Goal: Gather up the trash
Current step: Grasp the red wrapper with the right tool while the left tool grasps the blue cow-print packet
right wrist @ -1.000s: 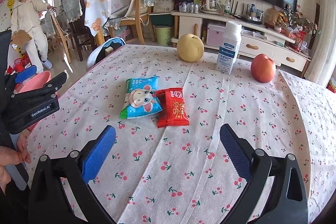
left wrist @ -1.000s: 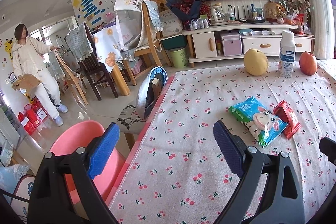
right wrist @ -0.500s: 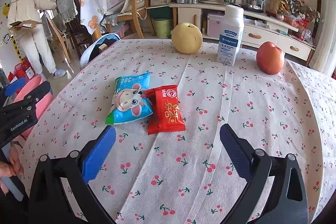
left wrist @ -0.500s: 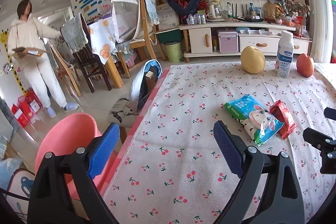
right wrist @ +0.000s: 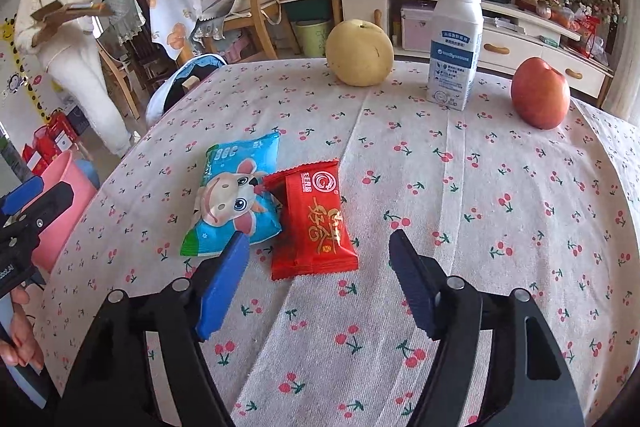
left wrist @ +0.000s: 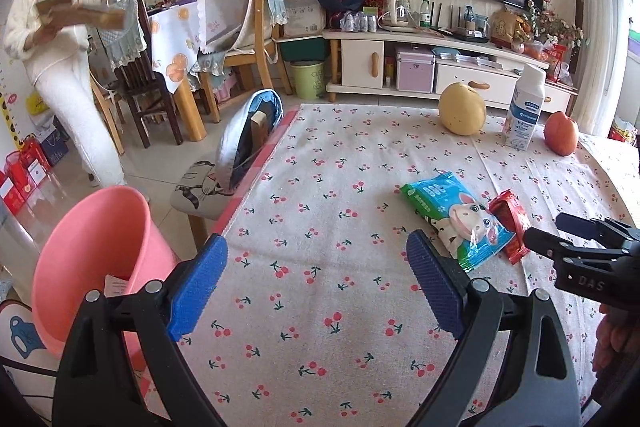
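Approach phase of trash collection. The right gripper (right wrist: pixel 316 259) is poised low over the cherry-print tabletop (right wrist: pixel 500 227), aimed at the glossy red foil snack wrapper (right wrist: pixel 314 223). Its jaws have just been closing from full spread to a medium gap; the wrapper's near edge lies between the blue pads but neither pad touches it, so nothing is held. The wrapper lies flat at mid-tabletop, its far corner overlapping the blue-and-green plastic packet printed with a cartoon cow (right wrist: pixel 234 201), which sits just to its left.

The next move, by judgement, calls for lowering the pads to the cloth and pinching the thin wrapper without also catching the packet, since the left pad already sits over that packet's near edge. A flat foil may slide or bunch the cloth.

The left gripper (left wrist: pixel 316 287) hovers near the tabletop's left edge, jaws wide apart and empty. The pink plastic bin (left wrist: pixel 88 247), the likely destination, stands on the floor beyond that edge, with a scrap already inside.

Not trash, at the far side and well clear: a yellow round pear (right wrist: pixel 359 53), a white upright milk bottle (right wrist: pixel 456 43), a red apple (right wrist: pixel 540 93). A person in white (left wrist: pixel 56 43) stands in the room beyond.
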Tool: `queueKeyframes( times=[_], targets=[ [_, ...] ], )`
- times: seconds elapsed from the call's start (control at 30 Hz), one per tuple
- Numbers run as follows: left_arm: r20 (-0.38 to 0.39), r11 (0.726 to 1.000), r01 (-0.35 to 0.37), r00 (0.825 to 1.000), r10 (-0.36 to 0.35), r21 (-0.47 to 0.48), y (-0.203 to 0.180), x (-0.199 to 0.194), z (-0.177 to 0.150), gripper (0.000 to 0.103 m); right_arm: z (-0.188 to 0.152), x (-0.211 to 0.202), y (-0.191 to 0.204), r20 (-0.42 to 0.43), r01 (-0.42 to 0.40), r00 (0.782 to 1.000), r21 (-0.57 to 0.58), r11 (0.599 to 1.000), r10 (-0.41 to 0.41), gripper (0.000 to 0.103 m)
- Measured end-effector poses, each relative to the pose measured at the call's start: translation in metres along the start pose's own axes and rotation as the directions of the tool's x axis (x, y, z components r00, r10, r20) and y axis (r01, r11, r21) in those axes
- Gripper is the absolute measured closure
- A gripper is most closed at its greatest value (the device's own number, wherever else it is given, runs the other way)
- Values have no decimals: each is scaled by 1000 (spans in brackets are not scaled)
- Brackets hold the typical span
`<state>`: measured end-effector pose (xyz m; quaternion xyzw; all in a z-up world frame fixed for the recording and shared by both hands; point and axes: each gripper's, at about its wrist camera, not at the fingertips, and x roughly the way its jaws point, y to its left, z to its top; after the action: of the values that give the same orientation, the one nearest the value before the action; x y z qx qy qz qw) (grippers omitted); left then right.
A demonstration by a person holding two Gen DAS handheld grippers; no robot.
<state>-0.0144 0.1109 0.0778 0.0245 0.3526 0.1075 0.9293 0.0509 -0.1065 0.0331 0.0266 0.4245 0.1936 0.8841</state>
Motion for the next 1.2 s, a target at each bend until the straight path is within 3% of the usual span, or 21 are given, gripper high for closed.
queueKeyframes(
  times=[0.13,0.23,0.5,0.6,0.83,1.0,1.2],
  targets=[
    [-10,1000,19,1000,-19,-9,-3,1,0,11,6,7,-1,8,-20,1000,4,1000,20,32],
    [-19,999,34,999,-35,-9,-6,3,-1,11,8,16,-2,-8,-27,1000,2,1000,27,50],
    [-41,993,113,993,-114,-27,-15,9,-2,11,7,28,-2,-46,-46,998,12,999,47,54],
    [-59,986,158,985,-162,-60,-16,12,-3,11,6,28,-2,-48,-31,998,18,999,31,67],
    [-102,954,250,958,-269,-167,-13,25,-7,11,3,20,-3,-48,-22,999,31,999,24,71],
    [-117,949,266,951,-287,-170,-19,31,-7,11,3,5,-10,-29,5,1000,42,999,-3,72],
    [-165,938,305,929,-331,-163,-48,44,-7,12,7,-8,-21,-13,18,1000,73,997,-17,72]
  ],
)
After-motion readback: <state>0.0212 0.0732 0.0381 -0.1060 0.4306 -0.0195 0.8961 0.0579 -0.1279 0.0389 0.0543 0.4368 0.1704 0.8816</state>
